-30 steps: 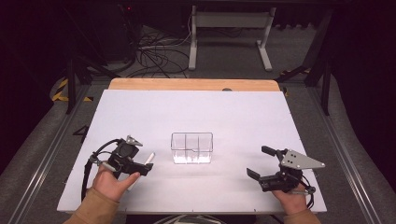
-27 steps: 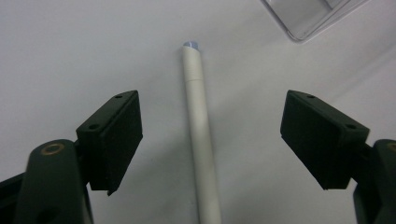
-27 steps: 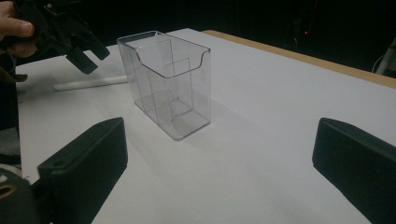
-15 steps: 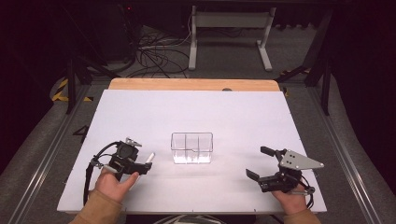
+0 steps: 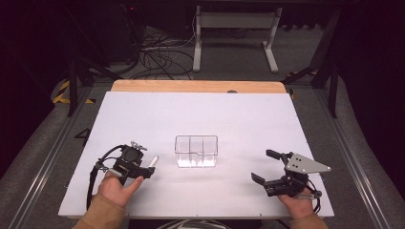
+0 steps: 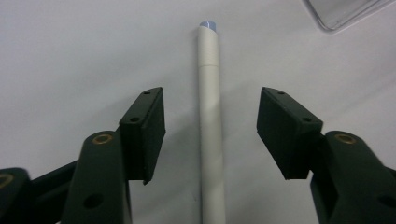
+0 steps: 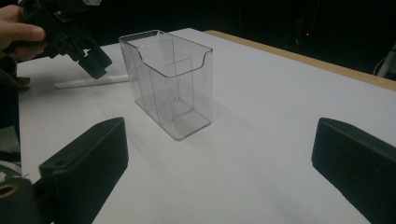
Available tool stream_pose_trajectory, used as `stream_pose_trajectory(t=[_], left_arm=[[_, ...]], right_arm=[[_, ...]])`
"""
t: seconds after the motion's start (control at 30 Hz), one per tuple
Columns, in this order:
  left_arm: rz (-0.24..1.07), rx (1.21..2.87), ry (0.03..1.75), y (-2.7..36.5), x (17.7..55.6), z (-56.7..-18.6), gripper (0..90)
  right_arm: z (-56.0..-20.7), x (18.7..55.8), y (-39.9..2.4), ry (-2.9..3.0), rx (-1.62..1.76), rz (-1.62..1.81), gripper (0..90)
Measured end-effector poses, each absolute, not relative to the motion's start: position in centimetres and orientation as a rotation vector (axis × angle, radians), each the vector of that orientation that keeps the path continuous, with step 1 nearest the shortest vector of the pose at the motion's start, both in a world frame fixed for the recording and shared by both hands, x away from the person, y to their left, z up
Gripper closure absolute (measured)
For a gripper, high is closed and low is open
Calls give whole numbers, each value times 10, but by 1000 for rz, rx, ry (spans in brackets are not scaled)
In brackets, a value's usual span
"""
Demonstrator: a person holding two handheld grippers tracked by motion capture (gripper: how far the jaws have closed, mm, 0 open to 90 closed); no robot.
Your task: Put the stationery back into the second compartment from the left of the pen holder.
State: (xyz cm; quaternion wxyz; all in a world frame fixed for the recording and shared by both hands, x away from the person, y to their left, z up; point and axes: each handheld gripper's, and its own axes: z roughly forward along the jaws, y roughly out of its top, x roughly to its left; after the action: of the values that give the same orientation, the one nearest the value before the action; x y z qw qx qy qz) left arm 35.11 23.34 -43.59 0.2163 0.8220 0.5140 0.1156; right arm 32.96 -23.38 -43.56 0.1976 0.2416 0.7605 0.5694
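A white tube-shaped pen (image 6: 208,70) with a bluish tip lies flat on the white table (image 5: 191,114), left of a clear plastic box (image 5: 196,151) with inner dividers. My left gripper (image 5: 144,168) points down over the pen. In the left gripper view its jaws have just been closing and stand on either side of the pen, with a gap on both sides and no pad touching it. My right gripper (image 5: 266,166) rests at the table's front right, jaws wide open with nothing between them, facing the clear box (image 7: 168,84).
A wooden strip (image 5: 196,86) borders the table's far edge. Beyond it are a dark floor, cables and a metal stand (image 5: 234,28). In the right gripper view a hand (image 7: 18,30) holds the left gripper (image 7: 91,60) above the pen (image 7: 88,81).
The left gripper's jaws have drawn closer together around the pen. Both hands have stayed in place, and the box has not moved.
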Motion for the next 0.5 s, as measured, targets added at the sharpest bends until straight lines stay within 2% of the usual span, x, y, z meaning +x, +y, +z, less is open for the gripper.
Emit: stream_pose_trajectory(t=[0.5], left_arm=[[354, 2359, 1417, 225, 350, -442, 546]], right_arm=[[-436, 330, -234, 2143, 673, 1589, 41]])
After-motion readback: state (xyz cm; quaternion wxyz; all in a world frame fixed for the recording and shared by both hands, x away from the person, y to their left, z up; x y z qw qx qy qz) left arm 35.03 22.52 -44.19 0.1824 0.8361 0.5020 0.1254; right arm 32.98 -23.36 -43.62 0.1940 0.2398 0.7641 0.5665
